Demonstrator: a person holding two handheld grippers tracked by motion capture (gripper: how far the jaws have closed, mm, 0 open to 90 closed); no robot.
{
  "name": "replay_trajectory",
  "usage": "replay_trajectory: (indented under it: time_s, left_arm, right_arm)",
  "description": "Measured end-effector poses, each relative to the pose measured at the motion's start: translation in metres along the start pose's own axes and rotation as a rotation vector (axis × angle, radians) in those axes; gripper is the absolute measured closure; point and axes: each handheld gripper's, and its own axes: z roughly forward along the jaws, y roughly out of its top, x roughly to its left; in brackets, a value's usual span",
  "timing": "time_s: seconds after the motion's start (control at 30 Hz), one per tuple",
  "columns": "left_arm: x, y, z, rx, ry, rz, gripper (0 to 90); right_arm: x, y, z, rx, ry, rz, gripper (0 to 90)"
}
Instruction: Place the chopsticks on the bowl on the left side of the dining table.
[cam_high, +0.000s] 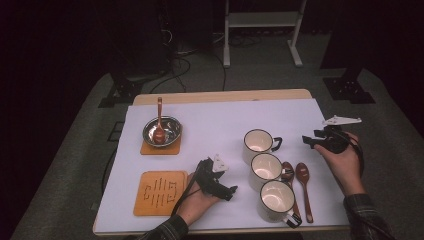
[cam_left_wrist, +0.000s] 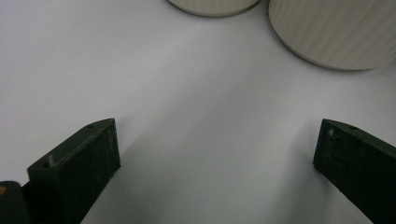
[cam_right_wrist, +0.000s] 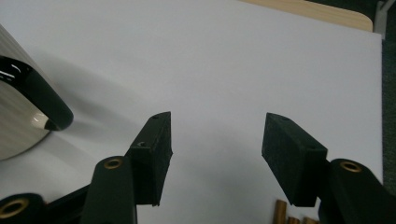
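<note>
Matte black jaws of the left gripper (cam_left_wrist: 217, 158) are spreading wide over smooth white paper, empty. Ribbed cream mugs (cam_left_wrist: 336, 32) are sitting just beyond, cropped. Right gripper (cam_right_wrist: 217, 154) jaws are gaping too, empty, near a glossy black handle (cam_right_wrist: 46, 100).

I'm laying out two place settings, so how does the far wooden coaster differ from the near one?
The far coaster carries a metal bowl with a spoon in it; the near coaster is bare. The near coaster shows a pattern of dark slots, while the bowl covers most of the far coaster. Both are square, wooden, on the table's left side.
</note>
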Motion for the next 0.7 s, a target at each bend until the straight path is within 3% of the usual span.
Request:
replay_trajectory:
  time_s: [0.27, 0.7]
  left_arm:
    - [0.000, 0.000, 0.000, 0.003, 0.000, 0.005, 0.0]
    - [0.000, 0.000, 0.000, 0.003, 0.000, 0.004, 0.0]
  right_arm:
    - [-0.005, -0.012, -0.006, 0.019, -0.014, 0.008, 42.3]
    - [-0.017, -0.025, 0.003, 0.078, -0.051, 0.015, 46.5]
